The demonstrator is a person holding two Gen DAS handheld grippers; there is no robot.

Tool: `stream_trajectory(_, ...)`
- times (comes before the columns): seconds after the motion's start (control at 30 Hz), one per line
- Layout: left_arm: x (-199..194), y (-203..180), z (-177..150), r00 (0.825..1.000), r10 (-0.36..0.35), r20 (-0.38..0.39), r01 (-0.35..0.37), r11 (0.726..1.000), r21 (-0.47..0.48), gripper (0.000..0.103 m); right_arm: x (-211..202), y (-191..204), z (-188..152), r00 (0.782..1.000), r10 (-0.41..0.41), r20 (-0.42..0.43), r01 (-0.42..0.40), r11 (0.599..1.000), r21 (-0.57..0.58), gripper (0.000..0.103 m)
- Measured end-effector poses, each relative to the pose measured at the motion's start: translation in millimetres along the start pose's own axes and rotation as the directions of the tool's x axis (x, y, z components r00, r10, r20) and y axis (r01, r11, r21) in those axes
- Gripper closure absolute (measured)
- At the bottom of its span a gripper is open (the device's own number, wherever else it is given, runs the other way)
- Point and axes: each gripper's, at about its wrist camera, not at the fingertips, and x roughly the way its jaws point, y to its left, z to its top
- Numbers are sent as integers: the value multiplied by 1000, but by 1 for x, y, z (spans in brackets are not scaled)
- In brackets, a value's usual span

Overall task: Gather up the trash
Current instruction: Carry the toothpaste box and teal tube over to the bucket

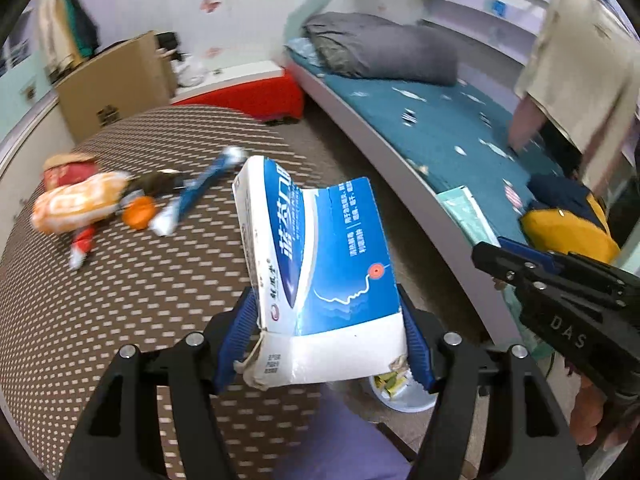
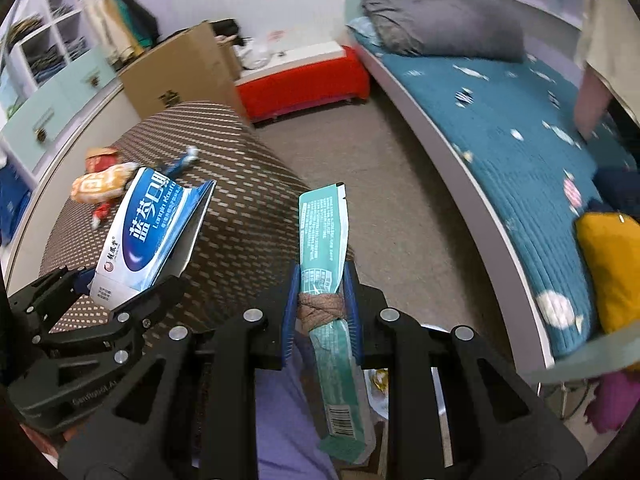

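Observation:
My left gripper [image 1: 328, 316] is shut on a crushed blue and white medicine box [image 1: 320, 264], held above the edge of a brown patterned table [image 1: 120, 300]. The box also shows in the right wrist view [image 2: 152, 232]. My right gripper [image 2: 322, 280] is shut on a long green wrapper [image 2: 324, 240] with a brown band around its middle, held beside the table. A pile of trash lies on the table's far side: an orange snack bag [image 1: 76, 204], a red packet [image 1: 82, 240], an orange round piece [image 1: 138, 211] and a blue wrapper [image 1: 200, 190].
A white bin with scraps [image 1: 400, 394] sits on the floor below the grippers. A bed with a teal sheet [image 2: 500, 120] and grey pillow [image 2: 440, 24] runs along the right. A cardboard box [image 2: 180, 72] and a red bench [image 2: 304, 80] stand behind the table.

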Motion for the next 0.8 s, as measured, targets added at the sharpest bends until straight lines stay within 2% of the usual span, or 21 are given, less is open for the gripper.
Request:
stream_trajectory(0.2,18,-47,-7,998,-49,-47,53,995,83,37,-5,-44,-21,999,-47,-23,49,995,90,81)
stream_trajectory(0.47,51,-97,-24,988,-71,-139,94,982,166,36,0,-93,-62,993,-81,-83,97,974,205,81)
stream_trajectory(0.7,90,-139,-45,965,-66,-254,127,964,234,35,6,-127,-97,984,-111,-142,148,946,288,81)
stream_trajectory(0.8,106,-154,-54,955,-60,-290,138,956,257,29,11,-141,-111,976,-131,-174,181,932,314,81)
